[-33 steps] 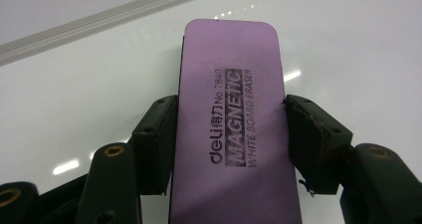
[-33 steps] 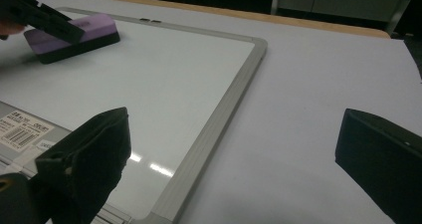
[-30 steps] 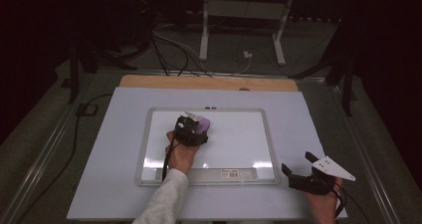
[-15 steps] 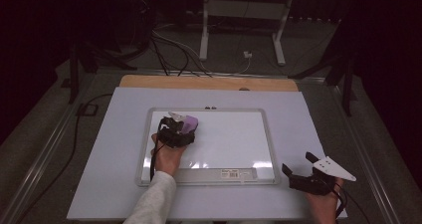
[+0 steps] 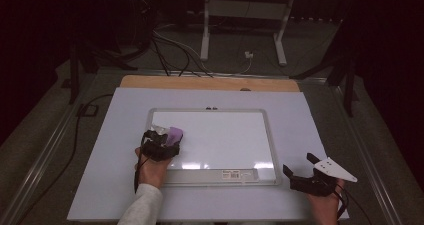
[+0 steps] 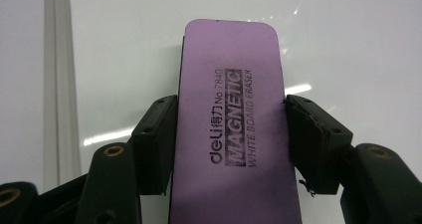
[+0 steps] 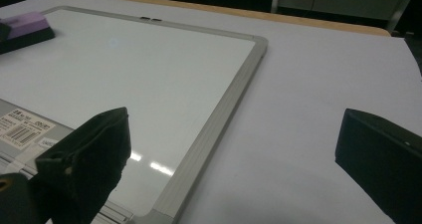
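Left gripper (image 5: pixel 162 144) is clamped on the purple eraser (image 6: pixel 231 129): the two black jaws press its long sides about midway, partly closed to the eraser's width, nothing else between them. The eraser lies flat on the whiteboard (image 5: pixel 220 140), near the board's left frame edge, towards the near-left part of the white surface. Its long axis runs straight ahead out of the jaws, pointing away from the person (printed label reads along that axis), so any wipe across the board would go sideways to the long axis, with the open white area lying to the eraser's right. Right gripper (image 5: pixel 312 177) rests on the table sheet (image 5: pixel 320 125) just off the board's near-right corner, jaws spread wide and holding nothing; it is well apart from the eraser, so the left hand is plainly the nearer. Board surface looks clean; no containers present.
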